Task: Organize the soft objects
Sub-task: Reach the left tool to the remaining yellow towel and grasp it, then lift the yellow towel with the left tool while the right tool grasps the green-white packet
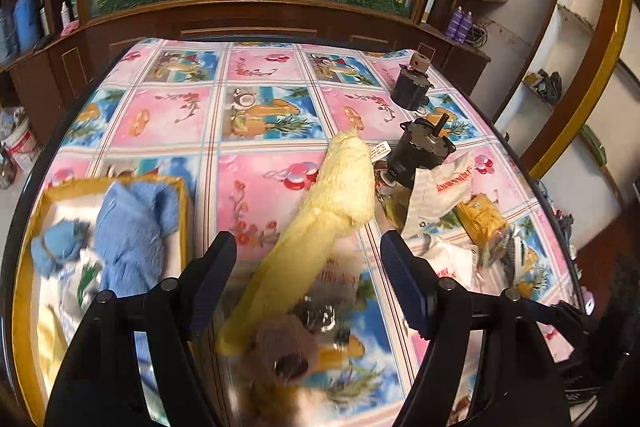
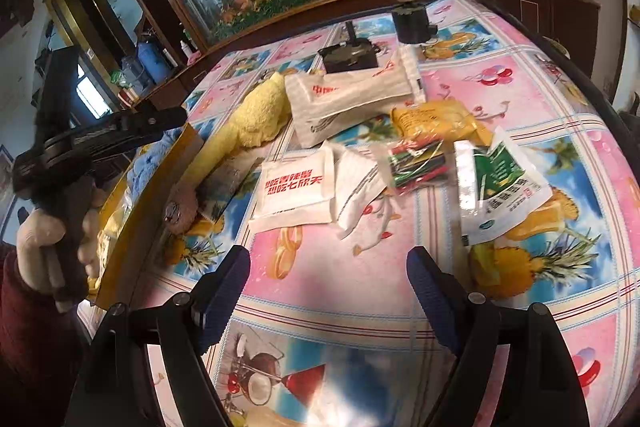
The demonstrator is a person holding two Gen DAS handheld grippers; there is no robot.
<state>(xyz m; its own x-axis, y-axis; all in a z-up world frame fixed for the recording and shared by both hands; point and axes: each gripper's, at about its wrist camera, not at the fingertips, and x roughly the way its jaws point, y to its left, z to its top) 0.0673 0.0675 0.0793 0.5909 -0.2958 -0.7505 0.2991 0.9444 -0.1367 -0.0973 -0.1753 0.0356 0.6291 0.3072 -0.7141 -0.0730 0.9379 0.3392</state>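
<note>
A home: wooden cabinet, fruit-print tablecloth

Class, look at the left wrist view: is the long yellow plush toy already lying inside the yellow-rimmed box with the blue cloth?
No: the yellow plush toy lies on the tablecloth, beside the box that holds the blue cloth.

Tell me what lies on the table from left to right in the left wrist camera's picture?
Yellow-rimmed box holding blue cloths → long yellow plush → white packet with red print → yellow packet.
</note>
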